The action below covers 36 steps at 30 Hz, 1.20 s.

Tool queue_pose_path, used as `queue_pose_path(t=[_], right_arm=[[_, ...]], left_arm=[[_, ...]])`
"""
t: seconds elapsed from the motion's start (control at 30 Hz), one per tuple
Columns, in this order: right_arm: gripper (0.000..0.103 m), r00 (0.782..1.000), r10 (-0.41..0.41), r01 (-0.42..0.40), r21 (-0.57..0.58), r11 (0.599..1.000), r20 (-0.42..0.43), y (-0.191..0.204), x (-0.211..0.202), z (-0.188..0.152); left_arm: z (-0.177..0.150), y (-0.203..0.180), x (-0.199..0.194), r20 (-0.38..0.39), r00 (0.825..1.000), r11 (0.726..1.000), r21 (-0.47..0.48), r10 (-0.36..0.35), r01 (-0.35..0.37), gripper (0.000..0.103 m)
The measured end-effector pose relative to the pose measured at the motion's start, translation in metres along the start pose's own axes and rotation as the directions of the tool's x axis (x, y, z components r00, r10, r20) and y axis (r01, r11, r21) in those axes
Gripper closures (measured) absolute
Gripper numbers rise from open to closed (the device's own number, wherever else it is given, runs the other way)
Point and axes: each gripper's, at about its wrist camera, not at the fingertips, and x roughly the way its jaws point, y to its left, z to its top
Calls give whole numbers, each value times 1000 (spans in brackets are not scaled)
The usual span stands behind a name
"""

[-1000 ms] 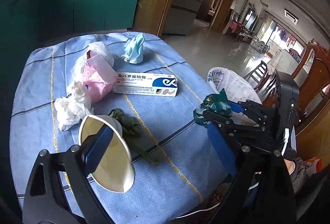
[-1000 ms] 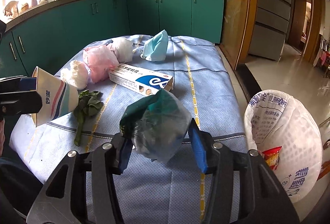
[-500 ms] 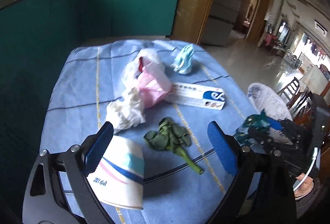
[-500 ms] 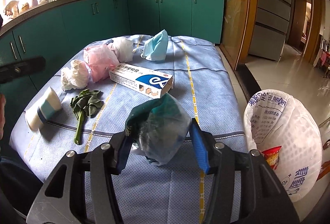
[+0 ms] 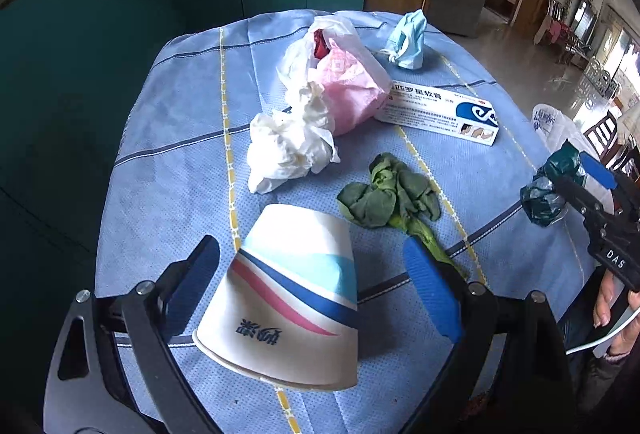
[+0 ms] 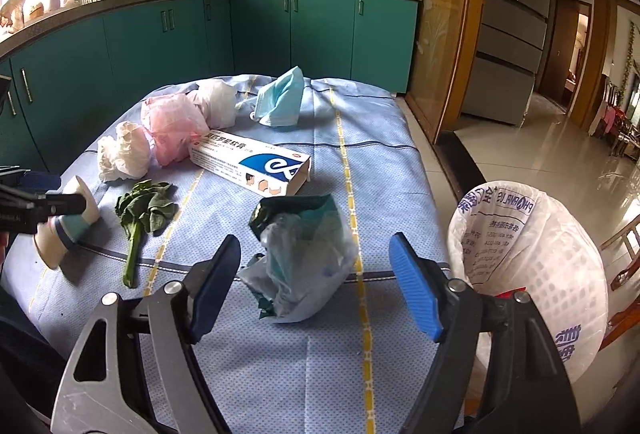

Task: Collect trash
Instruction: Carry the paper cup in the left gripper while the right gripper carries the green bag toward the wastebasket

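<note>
Item: crumpled dark-green and clear plastic wrapper (image 6: 300,254), a loose wad with a foil-like green upper part and a translucent, bluish lower part. It lay on the surface near its front right edge, between the fingers of the right gripper (image 6: 316,282) but touched by neither pad. That gripper's jaws had just been opening and stood wide, holding nothing.

Item: white paper cup (image 5: 292,298) with blue, pink and turquoise stripes and blue print, lying on its side, rim toward the camera, between the fingers of the left gripper (image 5: 316,282). Those jaws stood wide apart with a gap to the cup on both sides; nothing was gripped.

Other trash on the surface: wilted green leafy vegetable (image 5: 392,194) just beyond the cup; crumpled white tissue (image 5: 288,150); pink and white plastic bag (image 5: 344,82) touching the tissue; long white and blue cardboard box (image 5: 440,110) beside the bag; light-blue face mask (image 5: 408,42) at the far end.

Surface: a table under a blue woven cloth (image 6: 380,162) with yellow and dark-blue stripes.

Beside the surface's right edge: white perforated bin lined with a printed white plastic bag (image 6: 532,246).

Room: a kitchen with teal cabinets (image 6: 280,34), pots on the counter, a grey refrigerator (image 6: 508,34), and a glossy tiled floor.
</note>
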Motion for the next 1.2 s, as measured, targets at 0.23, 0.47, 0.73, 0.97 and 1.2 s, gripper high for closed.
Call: queue_pose_path(t=[0.23, 0.47, 0.73, 0.97, 1.2], right_arm=[[28, 1000, -7, 7, 3, 1000, 2, -1, 0, 3], [28, 1000, 5, -5, -35, 999, -2, 10, 1, -3], [29, 1000, 24, -25, -46, 999, -8, 22, 12, -2], [50, 999, 46, -46, -57, 997, -3, 28, 12, 2], [50, 997, 66, -64, -67, 996, 33, 30, -4, 5]], left_arm=[[-5, -10, 8, -29, 999, 999, 42, 25, -23, 10], [-4, -11, 9, -23, 999, 999, 36, 25, -24, 10], [-6, -7, 14, -41, 998, 999, 23, 41, -40, 24], [-6, -5, 12, -30, 999, 999, 16, 41, -41, 31], [1, -5, -14, 105, 994, 1000, 11, 13, -14, 31]])
